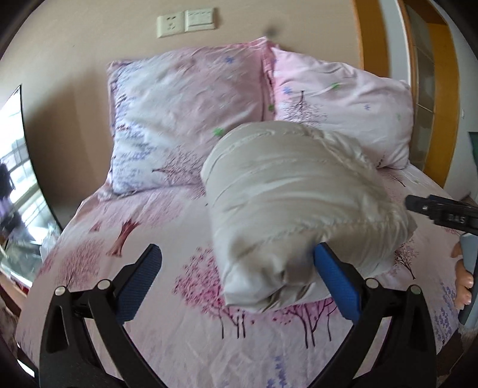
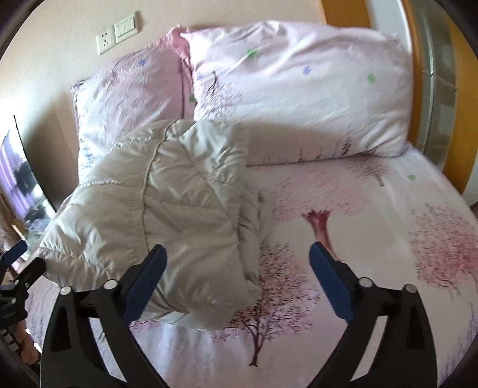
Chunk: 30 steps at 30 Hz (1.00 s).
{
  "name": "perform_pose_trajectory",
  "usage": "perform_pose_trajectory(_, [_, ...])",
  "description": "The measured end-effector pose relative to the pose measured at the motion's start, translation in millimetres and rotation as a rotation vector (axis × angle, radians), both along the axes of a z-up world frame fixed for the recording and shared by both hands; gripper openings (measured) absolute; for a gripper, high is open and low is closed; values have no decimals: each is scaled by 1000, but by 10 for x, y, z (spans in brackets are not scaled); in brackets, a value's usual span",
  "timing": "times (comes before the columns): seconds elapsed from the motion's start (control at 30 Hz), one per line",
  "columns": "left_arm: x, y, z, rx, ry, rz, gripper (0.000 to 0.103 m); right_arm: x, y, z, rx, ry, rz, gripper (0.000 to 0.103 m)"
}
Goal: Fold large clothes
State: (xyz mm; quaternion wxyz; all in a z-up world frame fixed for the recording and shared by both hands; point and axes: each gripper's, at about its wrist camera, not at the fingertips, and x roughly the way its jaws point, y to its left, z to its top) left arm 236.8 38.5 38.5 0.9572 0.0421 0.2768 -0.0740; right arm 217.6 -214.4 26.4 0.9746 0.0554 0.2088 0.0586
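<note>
A beige quilted jacket (image 1: 292, 203) lies folded into a thick bundle on the pink tree-print bed sheet (image 1: 167, 328). My left gripper (image 1: 237, 250) is open wide. The bundle's near end sits between its blue pads, against the right one and well apart from the left one. In the right wrist view the jacket (image 2: 179, 215) lies left of centre on the sheet (image 2: 373, 209). My right gripper (image 2: 238, 247) is open too, its left finger over the bundle's near corner and its right finger above bare sheet. Neither gripper holds anything.
Two pink pillows (image 1: 185, 113) (image 1: 343, 110) lean on the wall at the head of the bed. A wall socket and switch (image 1: 185, 22) sit above them. A wooden door frame (image 1: 367, 35) stands right, a glossy screen (image 1: 18, 179) left. A hand (image 1: 464, 283) shows at the right edge.
</note>
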Motion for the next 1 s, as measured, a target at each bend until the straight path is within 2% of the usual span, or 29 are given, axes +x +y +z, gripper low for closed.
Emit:
perform_pose_trajectory(0.23, [-57,65,-53,22,0,35,101,-178,-54,68,-31,-62,-92,102])
perform_pose_trajectory(0.4, [-108,71,-99,52,23,70,101,-268,-3,74,-79,-58,-137,102])
perform_pose_trajectory(0.53, [-168,121,-153,64,44,102,101,-394,102,14,-95,-44,-108,102])
perform_pose_trajectory(0.77, [-319,223,-273,74,128,131,101,-608,344,-143,-141,22,-54,102])
perform_pose_trajectory(1.0, [-414,288,-352,45,225,118,101,-746,520,-292,-179,103,-16,102])
